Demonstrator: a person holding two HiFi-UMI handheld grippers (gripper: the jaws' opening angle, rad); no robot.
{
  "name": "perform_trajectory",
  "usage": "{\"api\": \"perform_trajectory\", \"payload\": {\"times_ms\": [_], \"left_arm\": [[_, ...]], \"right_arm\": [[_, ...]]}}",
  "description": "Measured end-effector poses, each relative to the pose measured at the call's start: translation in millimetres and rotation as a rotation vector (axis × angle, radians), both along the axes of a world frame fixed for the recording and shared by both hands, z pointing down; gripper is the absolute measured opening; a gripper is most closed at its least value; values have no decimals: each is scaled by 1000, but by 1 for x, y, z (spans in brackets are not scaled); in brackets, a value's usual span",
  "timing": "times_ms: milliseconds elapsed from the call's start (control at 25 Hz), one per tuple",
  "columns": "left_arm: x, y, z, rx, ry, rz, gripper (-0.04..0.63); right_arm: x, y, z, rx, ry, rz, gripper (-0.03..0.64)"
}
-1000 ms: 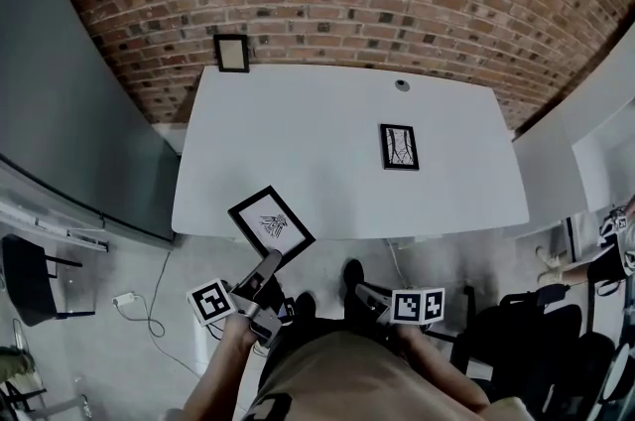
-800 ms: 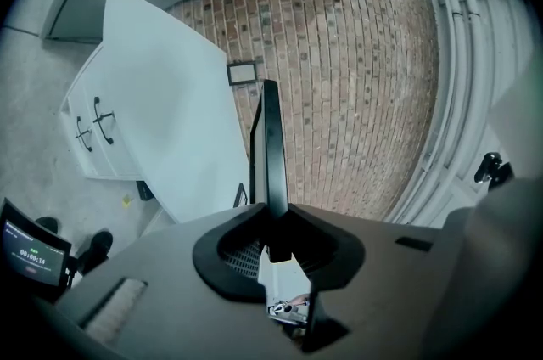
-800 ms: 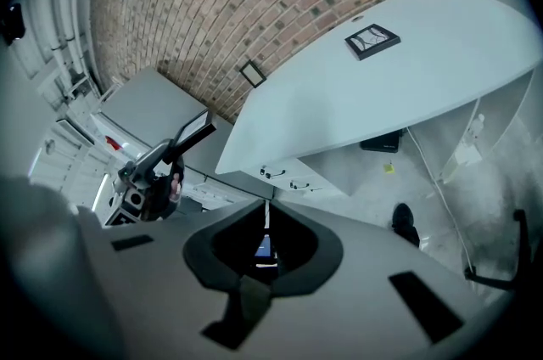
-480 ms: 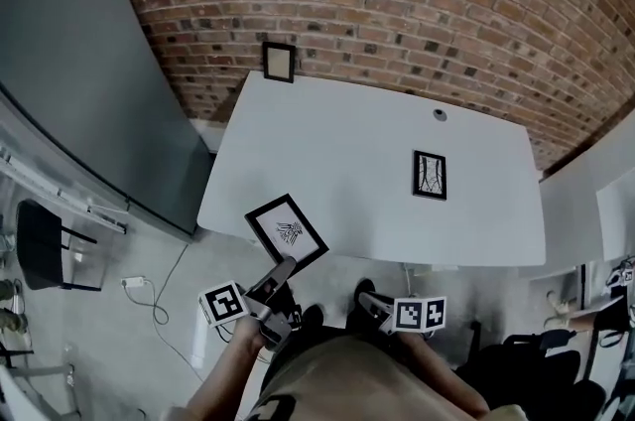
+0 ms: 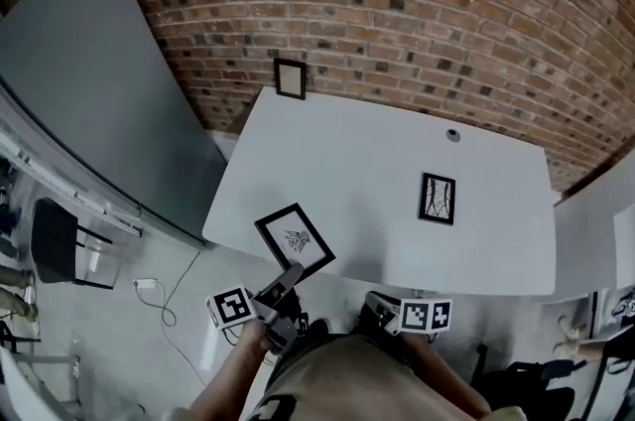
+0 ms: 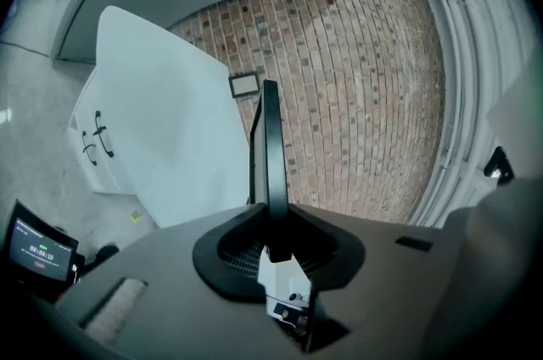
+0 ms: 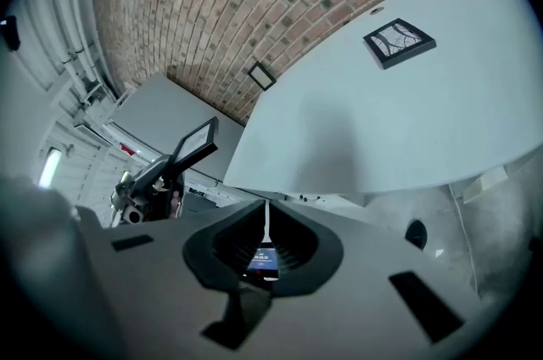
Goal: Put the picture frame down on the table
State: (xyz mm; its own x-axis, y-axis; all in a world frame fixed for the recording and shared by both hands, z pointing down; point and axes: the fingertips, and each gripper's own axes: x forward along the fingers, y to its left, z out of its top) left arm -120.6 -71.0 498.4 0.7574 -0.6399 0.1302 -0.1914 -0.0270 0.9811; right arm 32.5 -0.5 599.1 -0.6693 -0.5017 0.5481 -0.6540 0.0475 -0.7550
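Note:
My left gripper [image 5: 288,278] is shut on the lower edge of a black picture frame [image 5: 295,240] with a white print, held over the near left corner of the white table [image 5: 367,171]. In the left gripper view the frame [image 6: 271,150] stands edge-on between the closed jaws [image 6: 276,222]. In the right gripper view that same frame [image 7: 194,141] shows at the left, in the other gripper. My right gripper [image 5: 377,305] is shut and empty, low in front of the table's near edge; its jaws [image 7: 265,222] meet with nothing between them.
A second black frame [image 5: 437,199] lies flat on the table's right half. A third frame [image 5: 290,78] leans against the brick wall at the table's far left corner. A small round fitting [image 5: 452,135] sits near the far edge. A grey panel [image 5: 89,101] stands at the left.
The table sits further right and lower in the head view. My left gripper with the frame has moved slightly right and toward the table's corner. The right gripper has shifted sideways, still shut.

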Motion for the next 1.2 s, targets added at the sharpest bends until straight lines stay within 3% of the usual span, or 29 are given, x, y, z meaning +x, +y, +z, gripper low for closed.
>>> {"api": "perform_trajectory", "payload": {"times_ms": [120, 520, 760, 1200], "left_arm": [[14, -8, 4, -6, -44, -9, 57], [75, -40, 1, -14, -46, -69, 57], [86, -53, 13, -33, -120, -118, 57], [113, -71, 25, -79, -153, -179, 57]], "right_arm": [[15, -17, -2, 7, -14, -21, 14], [72, -54, -1, 11, -69, -61, 14], [88, -70, -2, 13, -80, -131, 14], [107, -75, 4, -12, -88, -236, 14]]}}
